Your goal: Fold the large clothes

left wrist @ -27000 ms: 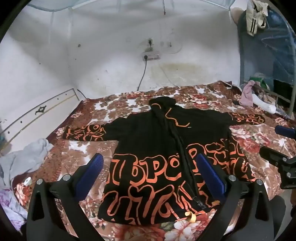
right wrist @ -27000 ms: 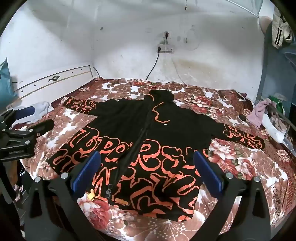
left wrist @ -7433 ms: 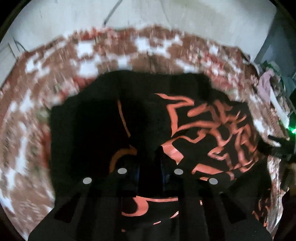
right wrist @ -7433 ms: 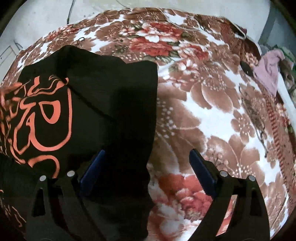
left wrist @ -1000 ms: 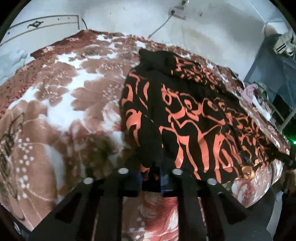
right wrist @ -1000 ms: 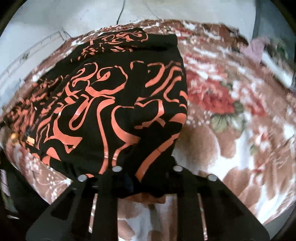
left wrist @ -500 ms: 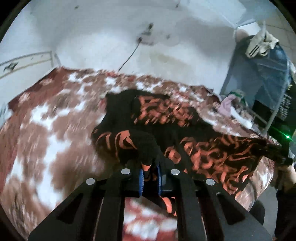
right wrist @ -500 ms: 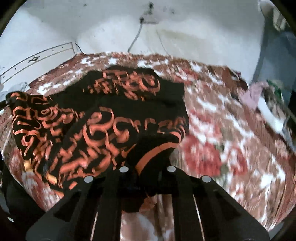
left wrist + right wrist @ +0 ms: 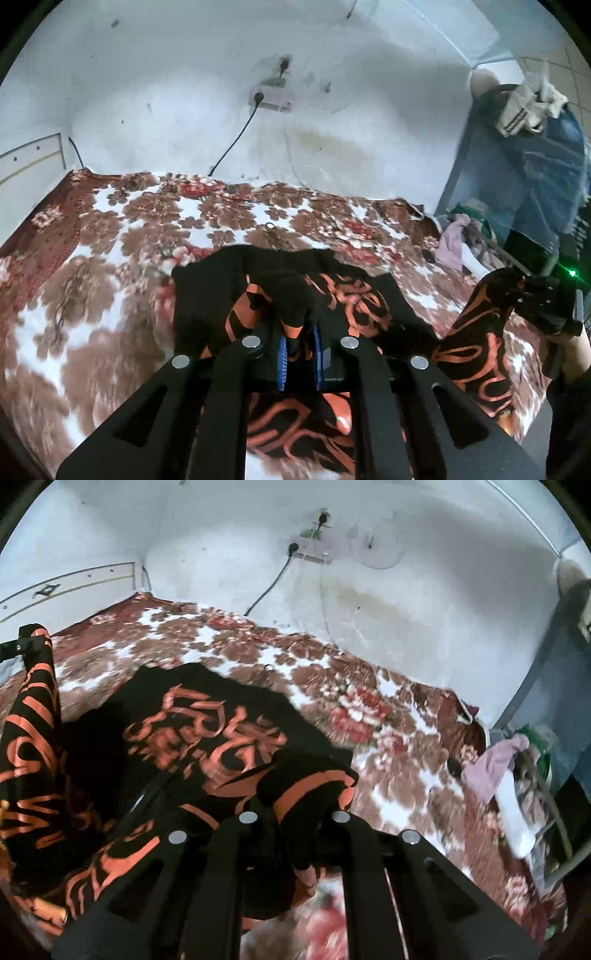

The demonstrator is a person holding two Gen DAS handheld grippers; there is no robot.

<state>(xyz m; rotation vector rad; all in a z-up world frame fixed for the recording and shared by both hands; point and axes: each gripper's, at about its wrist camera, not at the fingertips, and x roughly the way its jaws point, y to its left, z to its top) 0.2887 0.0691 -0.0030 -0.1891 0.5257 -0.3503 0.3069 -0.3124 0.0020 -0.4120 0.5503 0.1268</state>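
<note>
Black hooded jacket with orange lettering (image 9: pixel 351 299), soft, limp, bulky; lower edge raised above floral bed blanket (image 9: pixel 110 236), pinched in closed jaws of left gripper (image 9: pixel 299 350) and right gripper (image 9: pixel 295 827); best held at hem corners.

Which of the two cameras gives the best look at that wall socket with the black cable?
The left wrist view: the wall socket sits near the middle, with its black cable traceable down to the flowered blanket. The right wrist view shows the same socket and cable too, but higher up near the top edge.
</note>
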